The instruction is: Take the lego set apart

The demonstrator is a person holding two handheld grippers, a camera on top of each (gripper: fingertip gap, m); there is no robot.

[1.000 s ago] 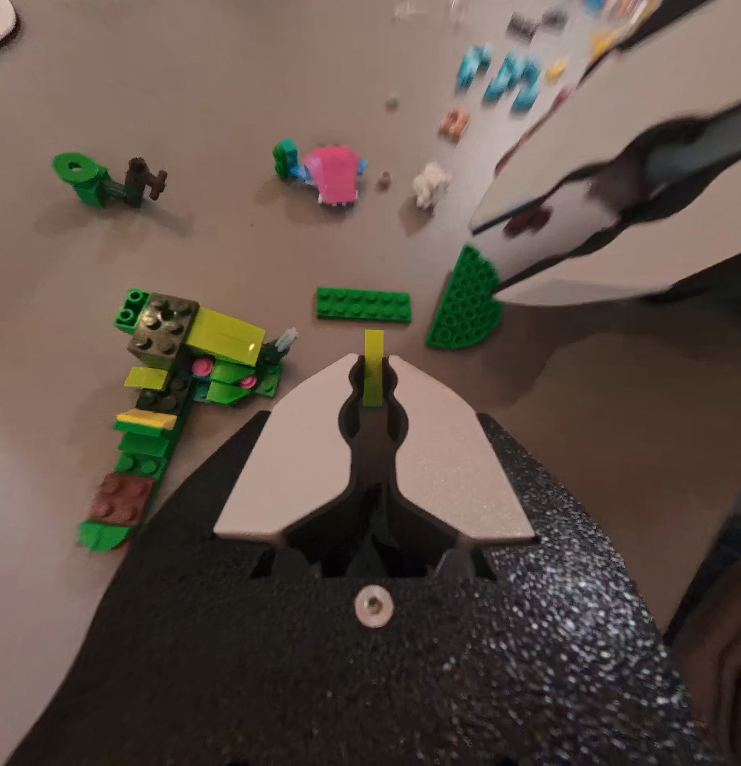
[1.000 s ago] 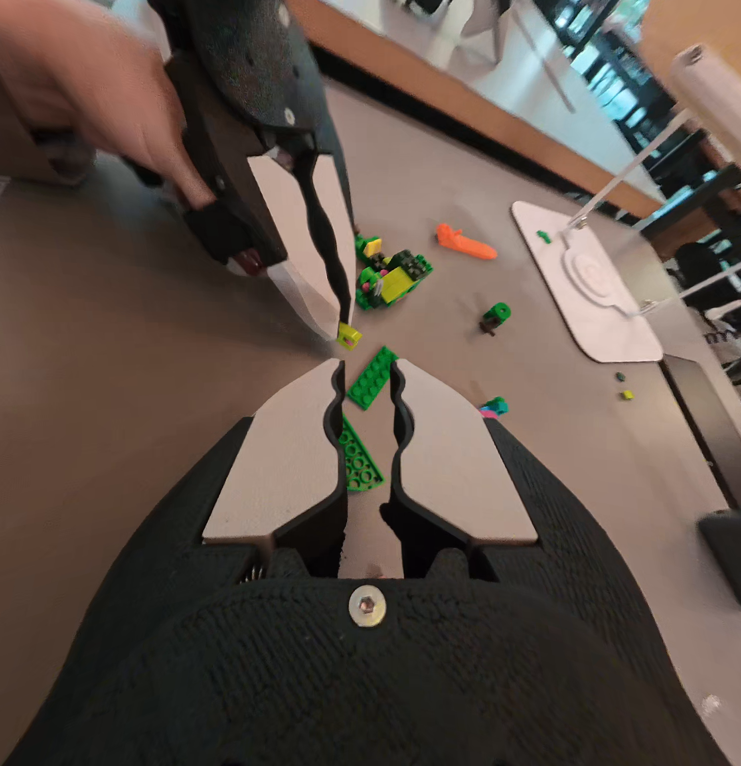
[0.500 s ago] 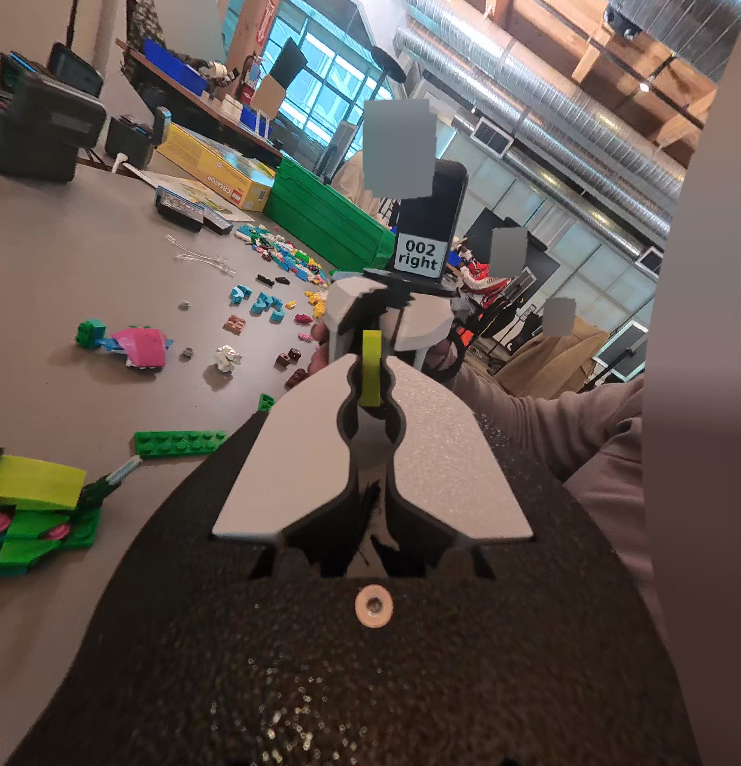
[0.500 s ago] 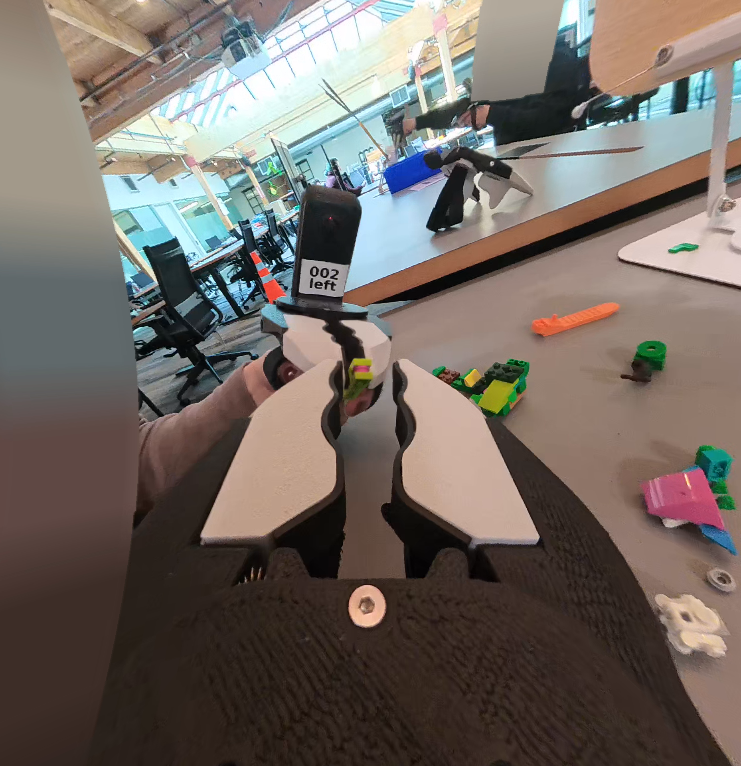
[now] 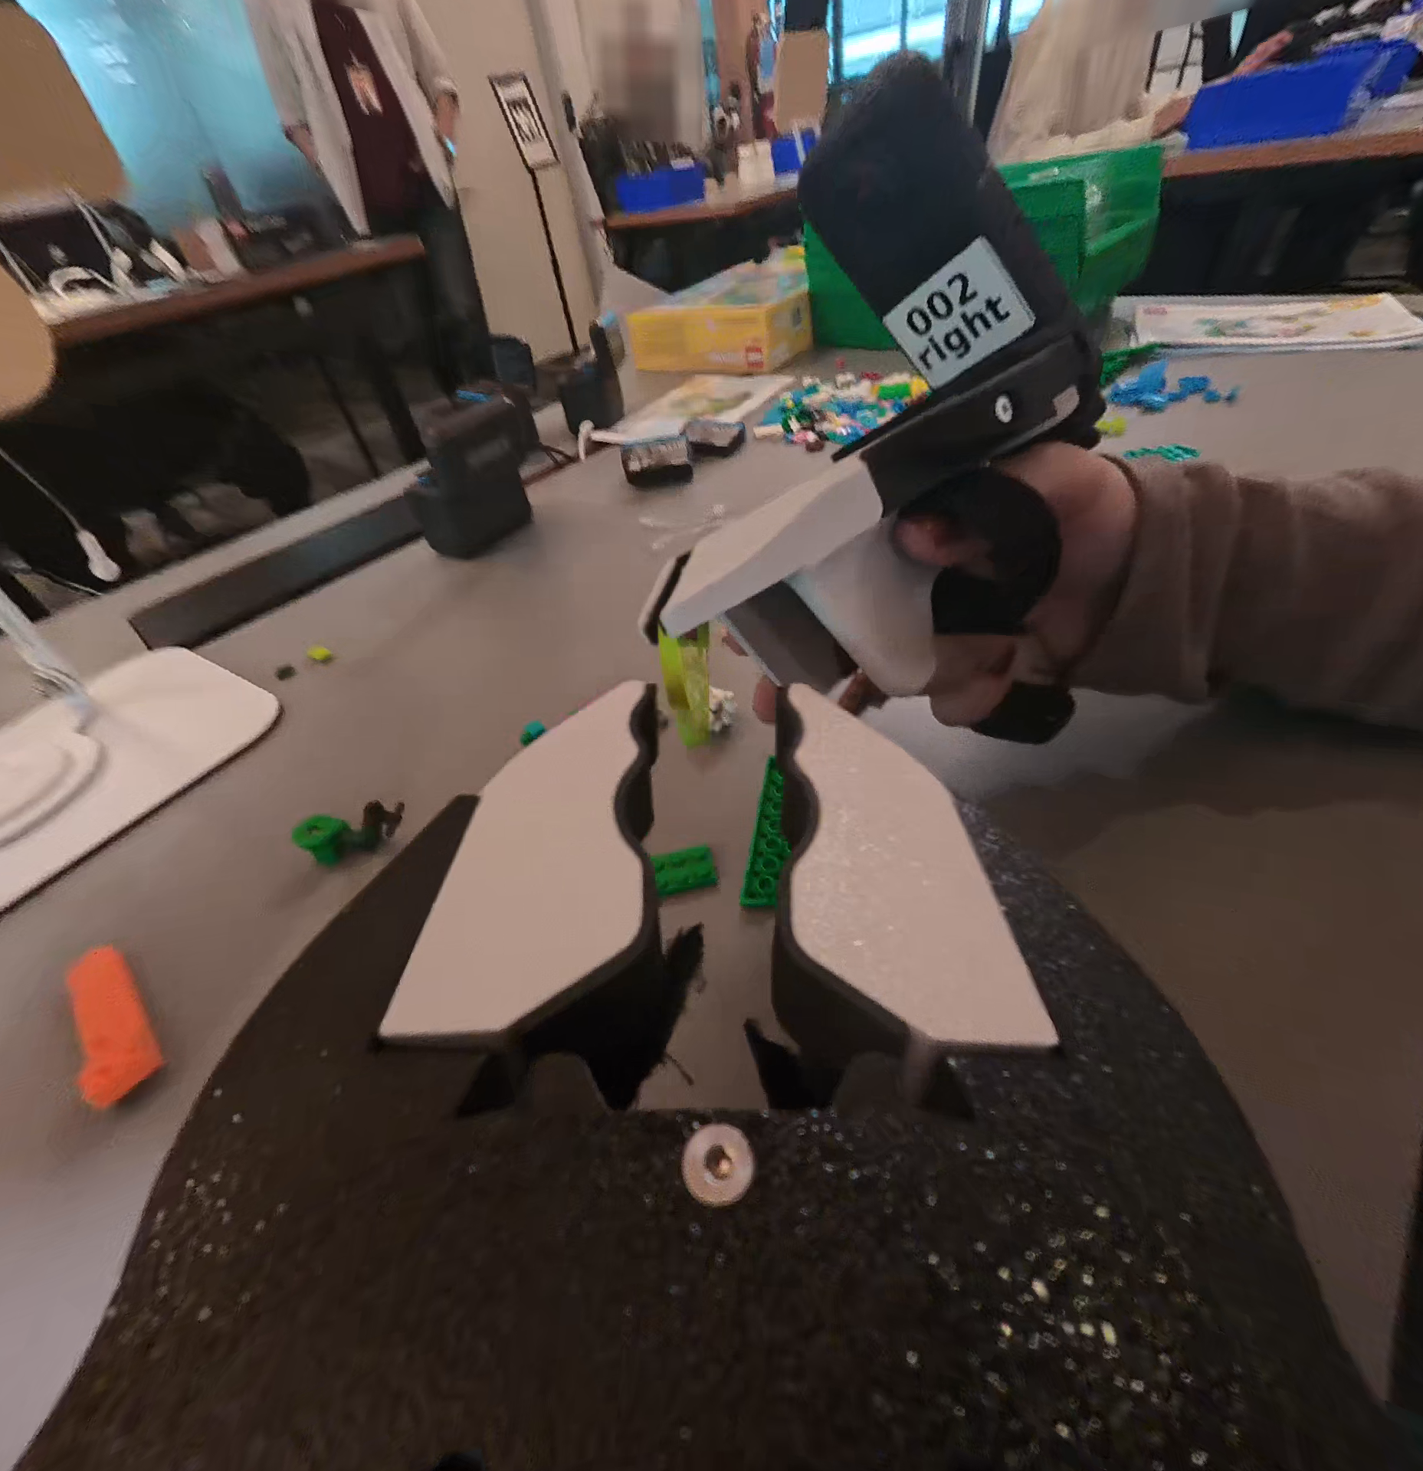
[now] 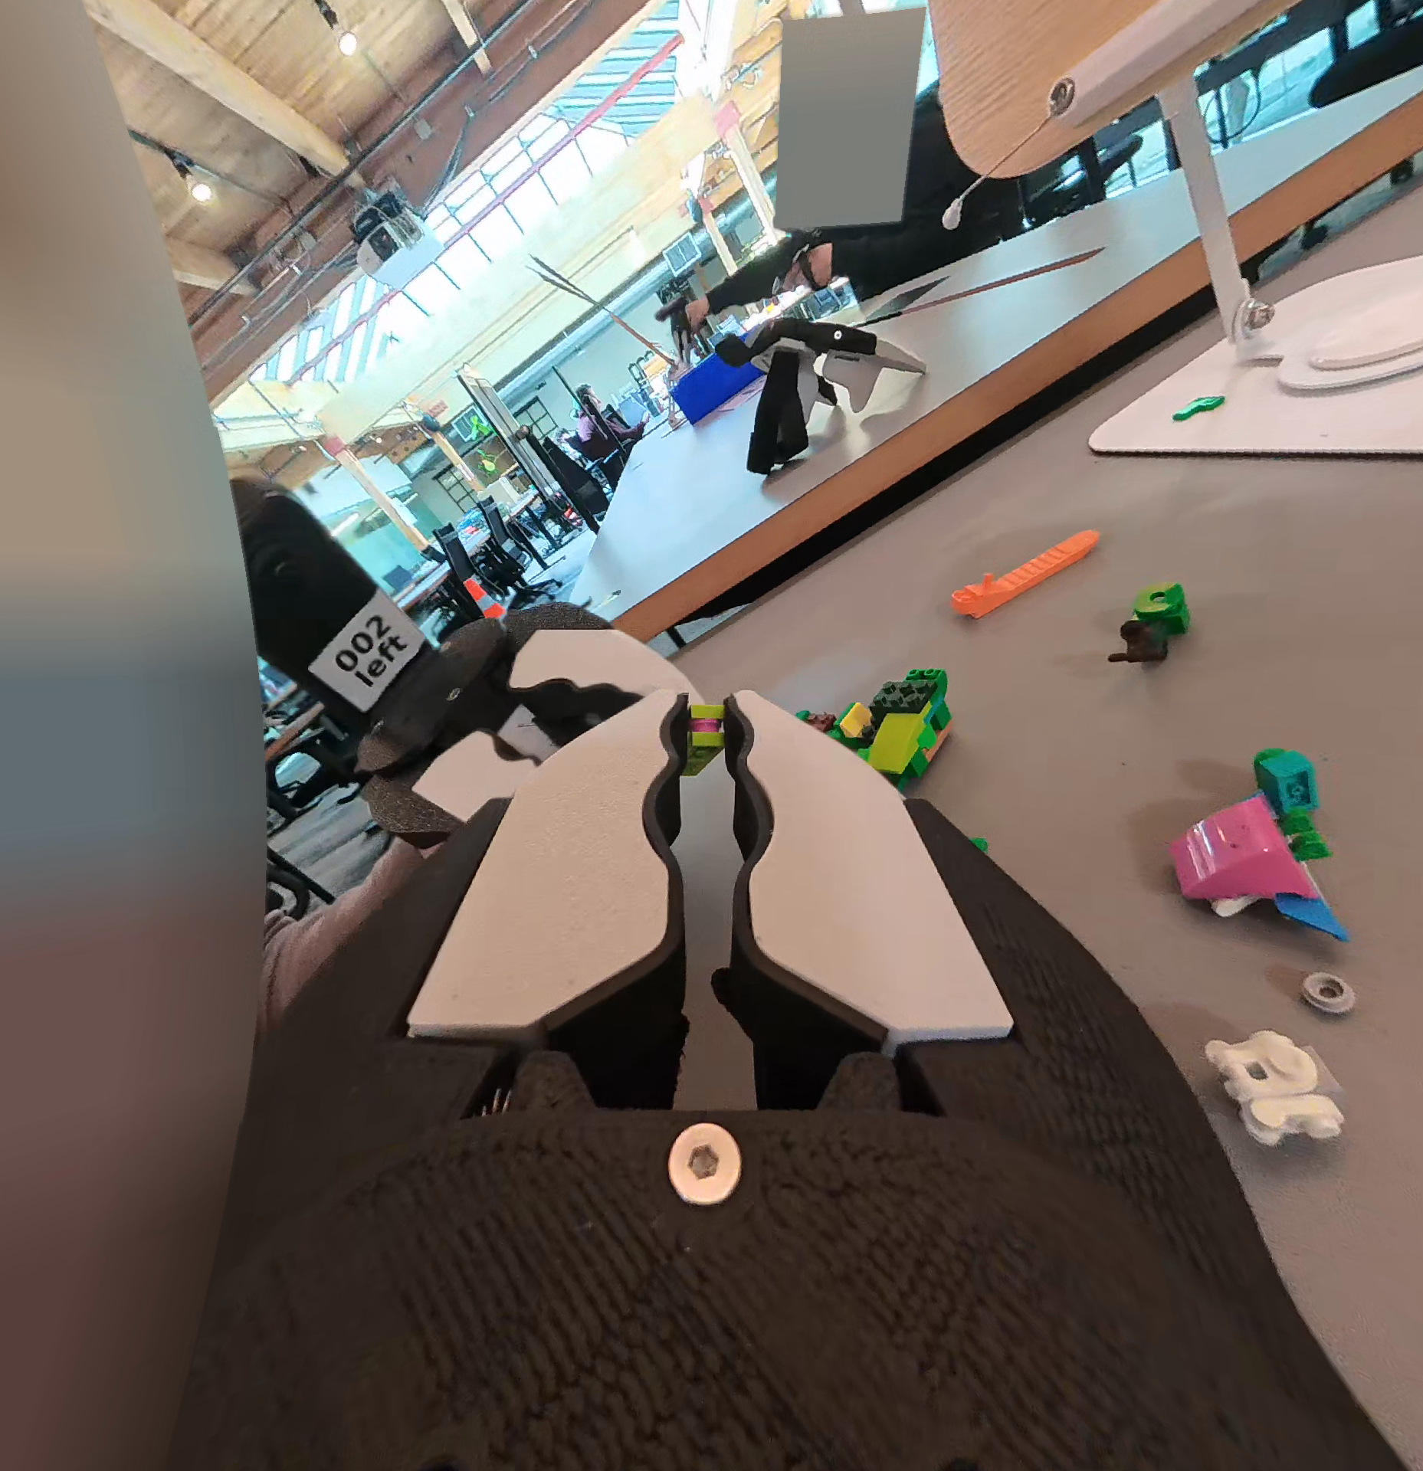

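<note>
Lime piece (image 6: 704, 736) in right gripper (image 6: 704, 708) (pinched)

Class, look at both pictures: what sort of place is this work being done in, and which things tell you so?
Probably a large open workshop or shared lab: long grey tables, rows of office chairs under an exposed timber ceiling, and storage bins with loose lego pieces spread about.

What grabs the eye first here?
The small lime-green piece pinched at the tips of the right hand-held gripper, held up off the grey table. Just beyond it, the left hand-held gripper stands open. On the table to the right lies a bright pink build.
</note>
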